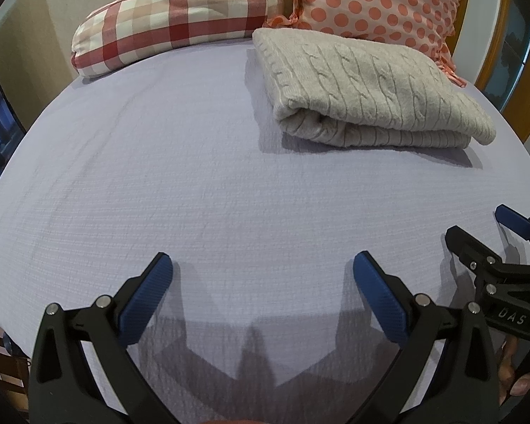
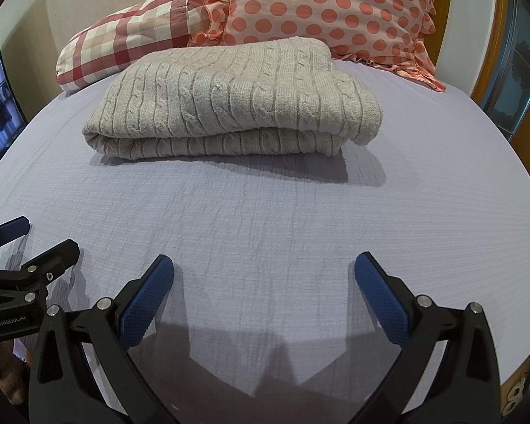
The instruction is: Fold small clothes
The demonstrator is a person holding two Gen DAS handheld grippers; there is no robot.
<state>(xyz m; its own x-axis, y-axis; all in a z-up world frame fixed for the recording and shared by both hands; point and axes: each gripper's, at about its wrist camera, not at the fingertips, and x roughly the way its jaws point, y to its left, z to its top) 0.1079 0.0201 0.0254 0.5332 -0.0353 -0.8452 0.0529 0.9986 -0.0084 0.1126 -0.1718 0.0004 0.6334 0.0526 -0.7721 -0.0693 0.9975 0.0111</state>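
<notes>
A beige cable-knit sweater [image 1: 367, 88] lies folded in a thick rectangle on the lilac bedsheet [image 1: 159, 176], near the pillows. It also shows in the right wrist view [image 2: 236, 102], straight ahead. My left gripper [image 1: 261, 268] is open and empty, low over the bare sheet, well short and left of the sweater. My right gripper [image 2: 265, 268] is open and empty, low over the sheet in front of the sweater. The right gripper shows at the right edge of the left wrist view [image 1: 477, 226], and the left gripper at the left edge of the right wrist view [image 2: 42, 236].
A red-and-white checked pillow [image 1: 173, 17] and a pink polka-dot ruffled pillow [image 1: 381, 3] lean at the head of the bed behind the sweater. A wooden bed frame [image 1: 491, 67] runs along the right. The bed's left edge [image 1: 3, 183] drops off beside a screen.
</notes>
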